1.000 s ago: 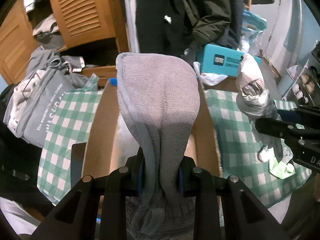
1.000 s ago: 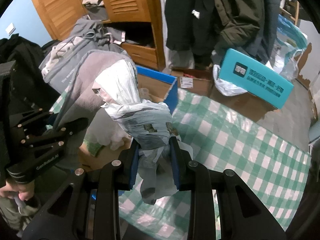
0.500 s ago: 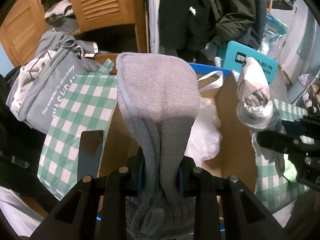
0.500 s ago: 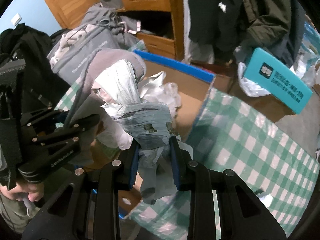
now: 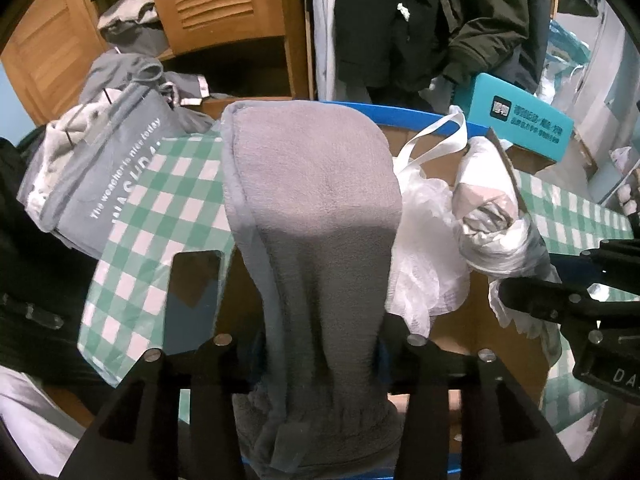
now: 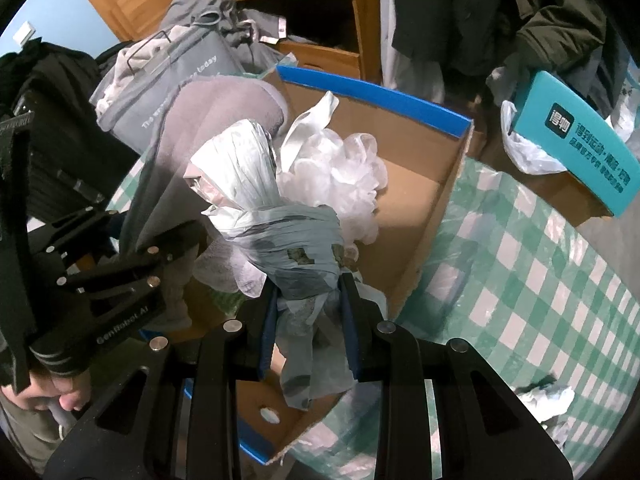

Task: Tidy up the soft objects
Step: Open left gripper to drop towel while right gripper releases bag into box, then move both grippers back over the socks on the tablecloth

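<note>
Above blue-rimmed box (image 6: pixel 408 184), towel (image 5: pixel 312 216) and bundle (image 6: pixel 280 232).

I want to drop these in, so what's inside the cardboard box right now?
Inside the cardboard box lies a white mesh puff with a white strap. Bare cardboard floor shows beside it. The grey towel and wrapped plastic bundle hide the box's near part.

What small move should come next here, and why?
Probably lower both tools into the cardboard box and release: the left tool clamps a gray towel, the right tool a wrapped plastic bundle, both held above the box opening.
</note>
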The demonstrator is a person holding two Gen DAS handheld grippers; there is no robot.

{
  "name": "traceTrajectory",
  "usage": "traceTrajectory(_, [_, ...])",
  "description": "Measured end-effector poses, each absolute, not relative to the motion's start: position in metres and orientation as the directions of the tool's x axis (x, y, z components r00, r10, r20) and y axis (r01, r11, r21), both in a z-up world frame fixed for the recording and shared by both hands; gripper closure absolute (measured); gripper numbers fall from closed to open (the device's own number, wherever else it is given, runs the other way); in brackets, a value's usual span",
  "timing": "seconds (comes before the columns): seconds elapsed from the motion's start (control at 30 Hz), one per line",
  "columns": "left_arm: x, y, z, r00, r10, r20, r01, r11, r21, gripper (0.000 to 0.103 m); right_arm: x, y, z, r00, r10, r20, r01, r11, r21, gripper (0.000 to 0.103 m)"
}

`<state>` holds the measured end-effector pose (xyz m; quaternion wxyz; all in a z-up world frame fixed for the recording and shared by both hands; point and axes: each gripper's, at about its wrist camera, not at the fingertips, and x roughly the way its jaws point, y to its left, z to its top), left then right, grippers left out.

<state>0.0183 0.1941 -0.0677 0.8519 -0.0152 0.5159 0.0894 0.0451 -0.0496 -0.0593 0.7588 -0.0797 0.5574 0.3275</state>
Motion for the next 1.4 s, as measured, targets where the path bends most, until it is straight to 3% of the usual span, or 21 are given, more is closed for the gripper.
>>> traceTrajectory(0.13, [0.015,0.192,-0.063,0.460,0.161,-0.873,-0.165,0.982,0.093,0.032,0.044,-0.048,-0.061,0.165,0.415,-0.895,-0.588,0.770,0.249,0.069])
traceTrajectory(0.2, [0.013,0.193,-0.057,0.471,0.165,-0.867,-0.169,0.981,0.095,0.027,0.044,-0.049,-0.058,0.177,0.419,-0.891,-0.587,0.771,0.246,0.058])
traceTrajectory(0.27, [0.010,0.193,-0.050,0.492,0.167,-0.855,-0.172,0.981,0.092,0.024,0.044,-0.051,-0.054,0.193,0.428,-0.883,-0.582,0.774,0.248,0.046])
traceTrajectory(0.37, [0.007,0.192,-0.043,0.510,0.169,-0.844,-0.176,0.980,0.090,0.022,0.045,-0.057,-0.048,0.213,0.433,-0.876,-0.568,0.784,0.250,0.041])
traceTrajectory(1.4, [0.010,0.130,-0.022,0.548,0.063,-0.834,-0.042,0.998,0.048,0.022,0.032,-0.143,-0.016,0.338,0.365,-0.867,-0.491,0.855,0.168,0.036])
